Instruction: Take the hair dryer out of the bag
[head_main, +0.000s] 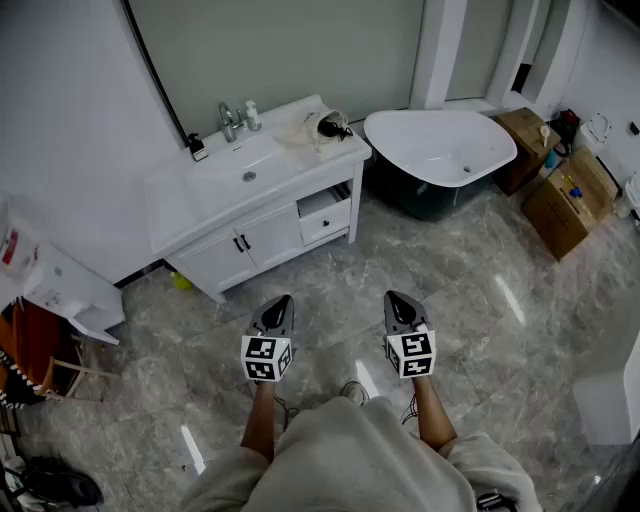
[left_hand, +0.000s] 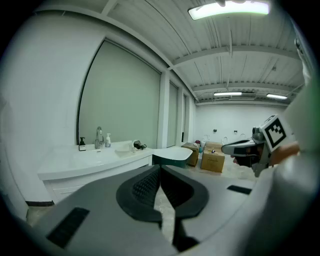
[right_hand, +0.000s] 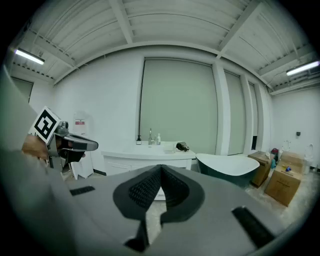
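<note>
The person stands on the marble floor with both tools held out in front, side by side, tipped a little downward. The left gripper has its jaws pressed together with nothing between them. The right gripper is the same, closed and empty.

Ahead of them, across a stretch of bare floor, is the white vanity, with its sink and faucet toward the back edge. At the far right corner of the vanity top lies a pale, crumpled bag. The hair dryer shows as a dark shape at the bag's mouth, on the side facing the bathtub. From here it's too small to make out which way its length runs.

The bag sits well apart from both grippers, straight ahead and roughly between their two lines. It falls a bit left of centre for the right gripper and a bit right of centre for the left one, so I'd judge neither hand clearly nearer. The whole person has to close in before either can reach.

Beyond the tub, cardboard boxes stand against the far wall.
</note>
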